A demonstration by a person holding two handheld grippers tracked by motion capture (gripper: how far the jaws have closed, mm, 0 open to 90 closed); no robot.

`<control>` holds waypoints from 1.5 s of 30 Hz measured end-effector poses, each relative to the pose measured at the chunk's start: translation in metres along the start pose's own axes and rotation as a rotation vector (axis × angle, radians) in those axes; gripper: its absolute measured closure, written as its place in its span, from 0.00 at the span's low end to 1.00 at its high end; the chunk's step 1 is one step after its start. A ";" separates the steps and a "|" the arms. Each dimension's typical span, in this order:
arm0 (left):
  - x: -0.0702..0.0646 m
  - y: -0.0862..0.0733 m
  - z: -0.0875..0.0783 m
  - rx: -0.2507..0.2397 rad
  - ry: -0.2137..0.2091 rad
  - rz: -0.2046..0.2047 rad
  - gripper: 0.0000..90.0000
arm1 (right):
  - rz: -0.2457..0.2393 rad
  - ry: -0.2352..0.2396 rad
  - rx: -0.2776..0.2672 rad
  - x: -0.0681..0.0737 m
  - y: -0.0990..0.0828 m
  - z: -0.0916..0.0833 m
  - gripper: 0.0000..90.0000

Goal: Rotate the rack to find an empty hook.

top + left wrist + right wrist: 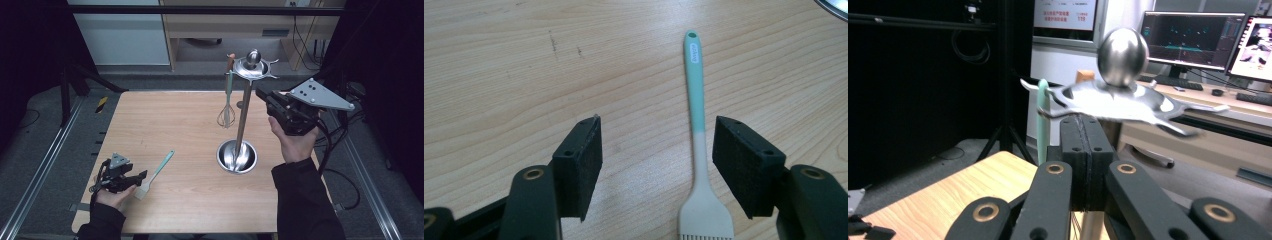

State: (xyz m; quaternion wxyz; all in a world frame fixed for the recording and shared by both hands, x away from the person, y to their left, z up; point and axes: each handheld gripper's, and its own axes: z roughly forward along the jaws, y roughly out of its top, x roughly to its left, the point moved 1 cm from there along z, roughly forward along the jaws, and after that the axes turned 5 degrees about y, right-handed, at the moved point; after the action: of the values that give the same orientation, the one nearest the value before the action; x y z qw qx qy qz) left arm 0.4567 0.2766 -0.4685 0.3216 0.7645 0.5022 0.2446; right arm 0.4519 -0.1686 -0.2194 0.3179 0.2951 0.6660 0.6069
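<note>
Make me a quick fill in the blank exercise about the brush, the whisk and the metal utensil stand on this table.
1. The mint-handled pastry brush lies flat on the ____ table.
2. The wire whisk ____ from the steel utensil stand.
3. The left hand-held gripper has its jaws ____ around the brush.
4. The stand's top is a shiny metal ____.

Missing words: wooden; hangs; open; ball

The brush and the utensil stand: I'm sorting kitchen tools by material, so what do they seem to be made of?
The brush looks like silicone or soft plastic: matte, mint-green handle fading into a cream head with moulded bristles. That is a guess from its look. The utensil stand looks like polished metal, probably stainless steel: its ball top, hook plate, pole and round base shine and give mirror-like reflections.
</note>
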 end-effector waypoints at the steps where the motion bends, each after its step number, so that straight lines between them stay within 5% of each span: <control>1: 0.000 0.000 0.000 -0.001 0.001 -0.001 0.40 | -0.002 -0.003 0.006 -0.002 -0.002 -0.002 1.00; 9: 0.000 0.000 0.001 0.000 -0.002 -0.009 0.40 | 0.030 -0.064 0.011 -0.022 -0.011 -0.013 1.00; 21: 0.001 0.000 0.000 0.002 -0.002 -0.009 0.39 | 0.047 -0.141 -0.016 -0.039 -0.001 -0.010 1.00; 32: 0.000 0.000 0.001 0.007 -0.005 0.000 0.40 | 0.029 -0.107 -0.022 -0.040 0.002 -0.010 1.00; 45: -0.001 0.000 0.001 0.007 -0.002 0.007 0.41 | -0.004 -0.049 -0.025 -0.024 0.003 -0.008 1.00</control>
State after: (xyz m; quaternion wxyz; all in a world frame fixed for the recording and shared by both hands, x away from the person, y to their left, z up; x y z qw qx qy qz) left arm 0.4571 0.2757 -0.4689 0.3189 0.7677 0.4999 0.2432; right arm 0.4604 -0.1918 -0.2147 0.3391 0.3046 0.6509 0.6071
